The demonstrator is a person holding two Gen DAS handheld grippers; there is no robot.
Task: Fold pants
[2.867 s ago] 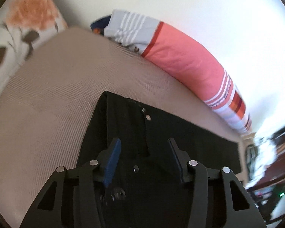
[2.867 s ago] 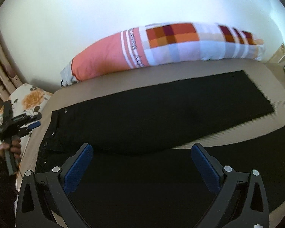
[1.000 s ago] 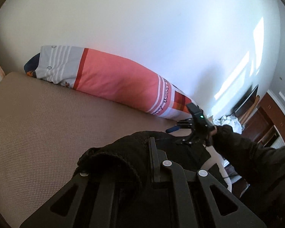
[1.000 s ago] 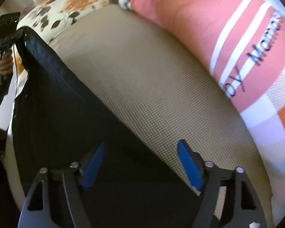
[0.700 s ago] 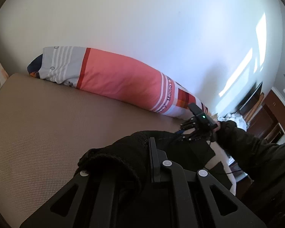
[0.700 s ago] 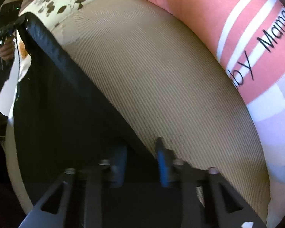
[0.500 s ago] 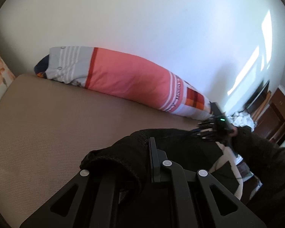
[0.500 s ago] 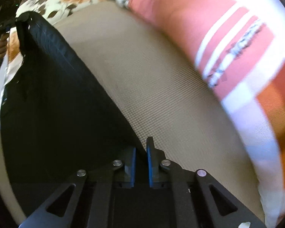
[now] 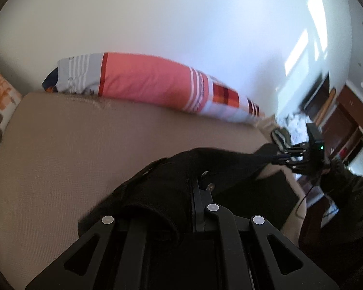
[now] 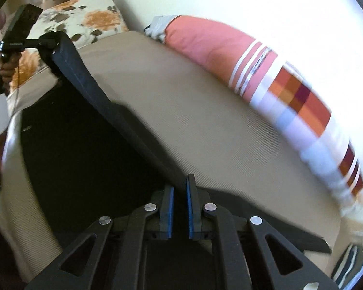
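The black pants (image 9: 220, 164) hang lifted off the beige bed (image 9: 72, 140), stretched between both grippers. In the left wrist view my left gripper (image 9: 193, 188) is shut on the waistband end, and bunched cloth hides its left finger. Far right in that view, my right gripper (image 9: 282, 157) pinches the other end, held by a sleeved hand. In the right wrist view my right gripper (image 10: 179, 186) is shut on the pants' top edge (image 10: 123, 123), blue pads pressing the cloth. That edge runs taut up to my left gripper (image 10: 48, 42) at the upper left.
A long pink, white and orange bolster (image 9: 145, 82) (image 10: 242, 60) lies along the white wall. A floral pillow (image 10: 84, 17) sits at the head of the bed. Dark wooden furniture and clutter (image 9: 338, 125) stand past the bed's right end.
My right gripper closed on the pants' edge and swung up and away from the left one. The left gripper shifted too, and the cloth now hangs taut between them.
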